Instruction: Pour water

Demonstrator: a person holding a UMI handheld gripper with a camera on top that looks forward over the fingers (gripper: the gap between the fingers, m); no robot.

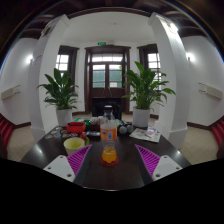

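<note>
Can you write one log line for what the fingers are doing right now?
fingers: open | orange cup: between them on dark table | bottle: beyond cup | pouring: not seen

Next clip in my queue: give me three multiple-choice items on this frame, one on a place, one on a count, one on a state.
1. Where is the orange cup?
A. between the fingers, on the table
B. on the floor by the door
C. on top of a plant pot

2. How many large potted plants flank the door?
A. none
B. two
C. five

3. How does the gripper stand?
A. shut on the bottle
B. open, pads apart
C. shut with nothing between

Key: 1 A, the cup sits on the dark table with a gap to each pink pad. 2 B, one plant stands left of the door and another plant right of it. 3 B, the two pads lie wide apart, touching nothing.
</note>
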